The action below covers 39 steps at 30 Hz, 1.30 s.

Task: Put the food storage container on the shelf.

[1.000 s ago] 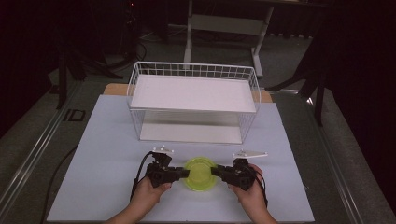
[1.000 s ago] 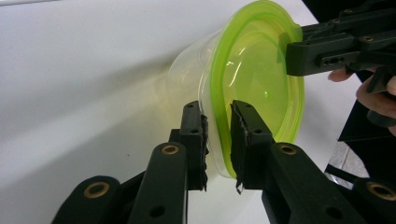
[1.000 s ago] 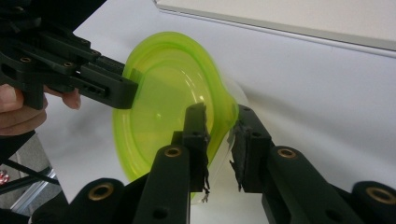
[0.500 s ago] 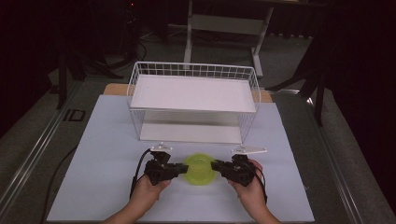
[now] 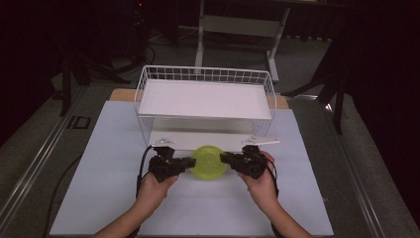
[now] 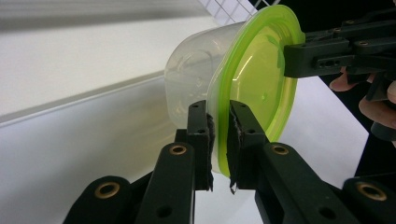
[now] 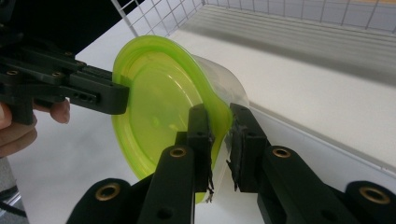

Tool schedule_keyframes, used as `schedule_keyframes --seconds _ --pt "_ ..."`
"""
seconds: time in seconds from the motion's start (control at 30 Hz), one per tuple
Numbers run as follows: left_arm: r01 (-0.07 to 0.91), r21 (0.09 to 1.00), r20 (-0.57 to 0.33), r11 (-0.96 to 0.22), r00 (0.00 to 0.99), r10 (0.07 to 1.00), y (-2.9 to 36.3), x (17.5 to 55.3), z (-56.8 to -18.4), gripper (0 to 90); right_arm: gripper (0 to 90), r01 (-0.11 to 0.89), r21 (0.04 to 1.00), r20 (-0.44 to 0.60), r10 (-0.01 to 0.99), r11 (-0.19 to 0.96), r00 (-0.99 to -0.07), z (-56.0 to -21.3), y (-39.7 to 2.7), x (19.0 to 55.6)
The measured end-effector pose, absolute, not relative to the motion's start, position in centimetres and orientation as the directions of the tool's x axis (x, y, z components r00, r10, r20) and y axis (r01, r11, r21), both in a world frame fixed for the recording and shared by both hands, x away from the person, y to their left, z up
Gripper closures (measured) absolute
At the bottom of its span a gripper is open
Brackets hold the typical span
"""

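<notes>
A clear plastic container with a lime-green lid (image 5: 209, 162) hangs between both grippers, just in front of the wire rack. It is tilted so the lid faces the person. My left gripper (image 5: 187, 163) is shut on the lid's left rim (image 6: 219, 135); the other gripper's jaw pinches the far edge there. From the other side, my right gripper (image 5: 226, 158) is shut on the right rim (image 7: 219, 135). The container's clear body (image 7: 219, 79) points toward the rack.
A white wire rack (image 5: 205, 101) with a flat upper shelf stands at the back of the white table mat (image 5: 99, 173). Its lower shelf (image 5: 198, 140) lies just behind the container. Dark floor and stand legs lie beyond the table.
Both grippers have carried the container forward toward the rack and raised it a little; the lid has tipped from flat to facing the person.
</notes>
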<state>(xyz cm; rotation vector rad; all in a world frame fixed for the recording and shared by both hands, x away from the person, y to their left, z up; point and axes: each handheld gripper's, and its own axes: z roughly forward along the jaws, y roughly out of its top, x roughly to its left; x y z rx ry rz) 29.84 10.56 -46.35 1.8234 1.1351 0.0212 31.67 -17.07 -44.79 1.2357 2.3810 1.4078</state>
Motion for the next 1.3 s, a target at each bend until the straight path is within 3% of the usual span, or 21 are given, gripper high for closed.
schedule_keyframes --seconds 0.57,1.3 --pt "0.624 0.775 -0.365 -0.103 0.574 0.733 10.9 32.6 -48.1 81.3 79.0 0.577 0.777 0.248 0.721 0.252 -0.648 -45.9 -15.9 35.1" --pt "0.651 0.744 -0.345 -0.151 0.568 0.747 10.6 35.4 -49.9 81.0 78.9 0.609 0.753 0.239 0.759 0.249 -0.605 -48.4 -15.2 37.1"
